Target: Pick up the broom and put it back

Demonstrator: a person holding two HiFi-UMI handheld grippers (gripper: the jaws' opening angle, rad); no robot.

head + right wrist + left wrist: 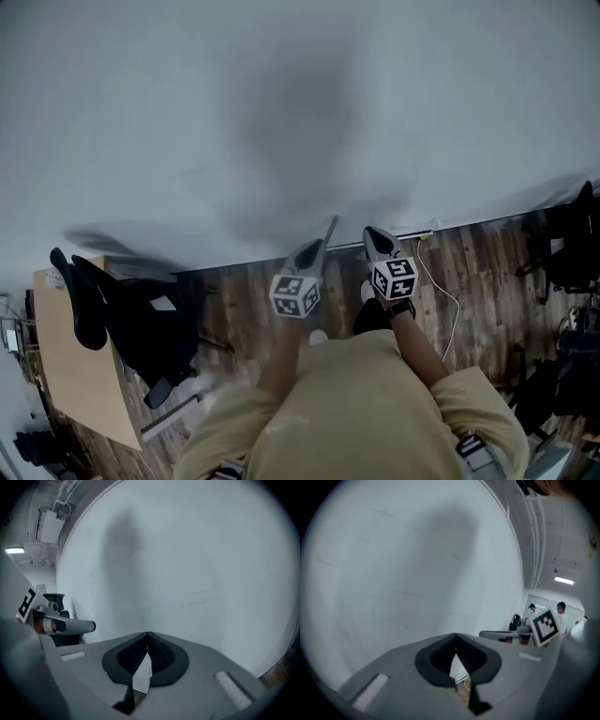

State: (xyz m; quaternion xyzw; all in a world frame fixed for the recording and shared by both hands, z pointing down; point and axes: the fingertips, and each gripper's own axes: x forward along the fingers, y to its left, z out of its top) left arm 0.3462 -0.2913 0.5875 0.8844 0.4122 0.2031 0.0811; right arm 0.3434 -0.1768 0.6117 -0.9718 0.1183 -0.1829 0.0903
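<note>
Nearest in the head view: our beige shirt (pixel 366 412), both forearms held up before it. We hold the left gripper (pixel 315 247) and right gripper (pixel 373 234) side by side and apart. Each carries a marker cube (pixel 295 295), and both point at the white wall (pixel 281 94) above the wood floor (pixel 234 300). One thin grey stick (pixel 330 230) slants at the wall's foot just beyond the left gripper's tip, in neither gripper. It may be the broom's handle, but we cannot tell for sure. Wooden desk (pixel 80 375) and black chairs (pixel 141 328) at far left; white cable (pixel 441 291) on the floor at right.

Left gripper view: fingers pressed together at the tips, nothing between them. Wall ahead, the right gripper's marker cube at right, people (pixel 560 613) far behind.

Right gripper view: fingers pressed together, nothing between. Wall ahead, left gripper at the left edge.
</note>
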